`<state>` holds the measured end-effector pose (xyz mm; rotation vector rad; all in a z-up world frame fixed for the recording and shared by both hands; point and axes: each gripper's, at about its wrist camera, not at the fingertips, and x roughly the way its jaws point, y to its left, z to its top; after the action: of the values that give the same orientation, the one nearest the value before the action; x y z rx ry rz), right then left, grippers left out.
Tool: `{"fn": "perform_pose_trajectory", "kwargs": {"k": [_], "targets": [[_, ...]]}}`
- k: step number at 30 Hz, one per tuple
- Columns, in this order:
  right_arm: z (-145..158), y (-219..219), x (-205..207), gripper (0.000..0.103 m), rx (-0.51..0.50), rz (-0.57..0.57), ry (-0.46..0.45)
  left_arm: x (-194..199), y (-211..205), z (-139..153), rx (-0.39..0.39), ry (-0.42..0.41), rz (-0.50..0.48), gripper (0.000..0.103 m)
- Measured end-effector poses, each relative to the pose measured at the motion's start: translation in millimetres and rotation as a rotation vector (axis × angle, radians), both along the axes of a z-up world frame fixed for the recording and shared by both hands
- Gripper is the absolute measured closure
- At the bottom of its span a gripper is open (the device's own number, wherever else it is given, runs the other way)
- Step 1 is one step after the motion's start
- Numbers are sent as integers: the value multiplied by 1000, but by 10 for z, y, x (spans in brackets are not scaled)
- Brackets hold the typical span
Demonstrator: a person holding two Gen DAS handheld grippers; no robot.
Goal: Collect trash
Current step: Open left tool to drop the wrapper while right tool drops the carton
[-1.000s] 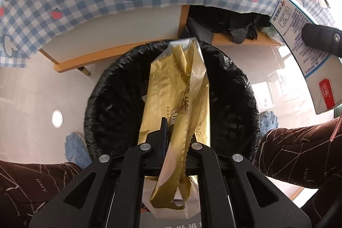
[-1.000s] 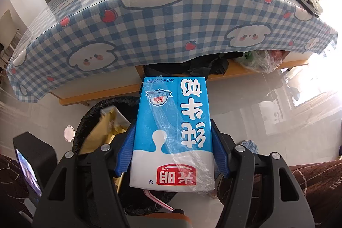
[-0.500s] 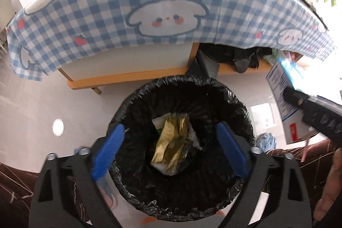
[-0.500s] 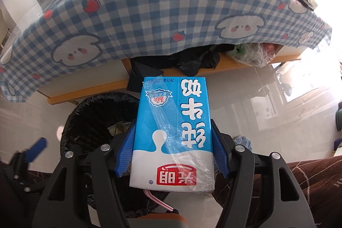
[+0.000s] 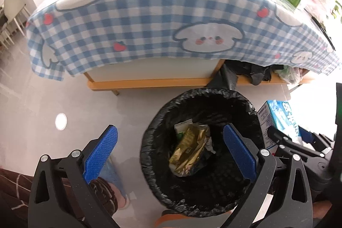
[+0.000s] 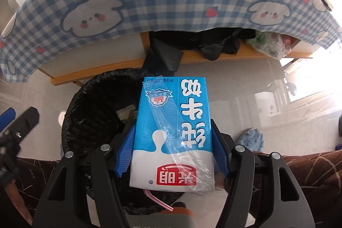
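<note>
From the left wrist we see our left gripper (image 5: 170, 152) with its jaws opening, spread wide and nothing between the blue pads (image 5: 100, 154). Below it stands the trash bin (image 5: 213, 97), lined with a black bag, and at its bottom lies the gold wrapper (image 5: 189, 147) among other scraps. Behind the bin the table's low wooden rail (image 5: 149, 82) runs across, under the blue checked tablecloth (image 5: 136, 20) that hangs over the edge. Black bags (image 5: 250, 69) are heaped on the rail to the right. At the right edge the milk carton (image 5: 282, 119) shows just beside the bin's rim, carried by the other gripper. A slipper (image 5: 115, 176) rests on the floor at the left pad.

From the right wrist we see our right gripper (image 6: 173, 155) clamped on the blue milk carton (image 6: 173, 123), pads pressed against both its sides, a striped straw (image 6: 157, 200) sticking out below. The carton hides much of the bin (image 6: 89, 112), which sits behind and to its left. The left gripper's finger (image 6: 23, 123) pokes in at the left edge.
</note>
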<state>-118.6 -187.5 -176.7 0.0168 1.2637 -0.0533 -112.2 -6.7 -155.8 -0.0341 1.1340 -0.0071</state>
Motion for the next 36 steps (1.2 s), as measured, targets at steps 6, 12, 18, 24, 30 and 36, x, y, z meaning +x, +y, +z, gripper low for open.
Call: {"fn": "perform_pose_trajectory", "kwargs": {"k": [6, 12, 18, 24, 30, 36], "targets": [[-76, 162, 0, 42, 3, 40, 2, -23, 134, 168, 20, -27, 21, 6], [-94, 333, -25, 42, -6, 88, -7, -8, 194, 187, 28, -23, 36, 6], [-67, 416, -39, 40, -37, 117, -12, -4, 206, 189, 33, -19, 39, 6], [-54, 388, -37, 21, -47, 117, -7, 9, 212, 172, 35, -9, 42, 6], [-11, 221, -10, 13, -106, 88, 5, 27, 191, 169, 34, -8, 38, 6], [319, -54, 71, 9, -168, 23, -56, 54, 86, 280, 24, -26, 3, 6]]}}
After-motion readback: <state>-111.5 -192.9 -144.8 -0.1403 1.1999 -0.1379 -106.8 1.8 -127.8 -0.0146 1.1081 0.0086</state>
